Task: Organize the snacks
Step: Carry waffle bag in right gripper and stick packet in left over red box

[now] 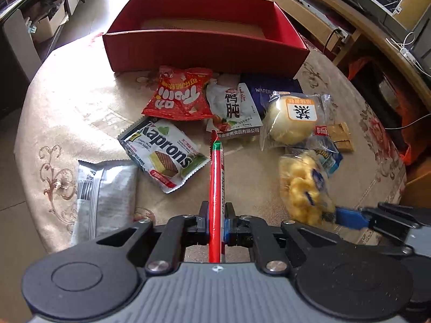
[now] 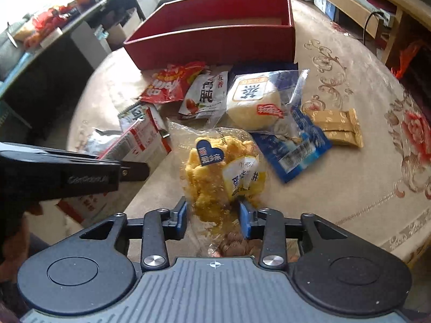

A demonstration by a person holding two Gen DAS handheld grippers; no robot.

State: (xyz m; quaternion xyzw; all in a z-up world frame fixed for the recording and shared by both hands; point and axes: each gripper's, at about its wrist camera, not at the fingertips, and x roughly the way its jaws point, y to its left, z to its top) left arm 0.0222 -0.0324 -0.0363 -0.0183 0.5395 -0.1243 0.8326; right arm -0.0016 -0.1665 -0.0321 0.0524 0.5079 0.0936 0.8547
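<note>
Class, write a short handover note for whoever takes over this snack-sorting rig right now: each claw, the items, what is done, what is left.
Left claw: shut on the red stick snack.
Right claw: around the yellow crispy snack bag; grip not clearly closed.
Red box: at the table's far side, no snacks visible inside.
Done: nothing boxed yet.
Left: box both, then the Kaprons wafer, red chip bag and bun.

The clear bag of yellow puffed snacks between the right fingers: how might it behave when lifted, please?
The clear bag of yellow puffed snacks probably sags, its film being thin and crinkled. It looks light for its bulk. The pieces seem crumbly, so a hard squeeze from the right hand-held gripper may crush them.
</note>
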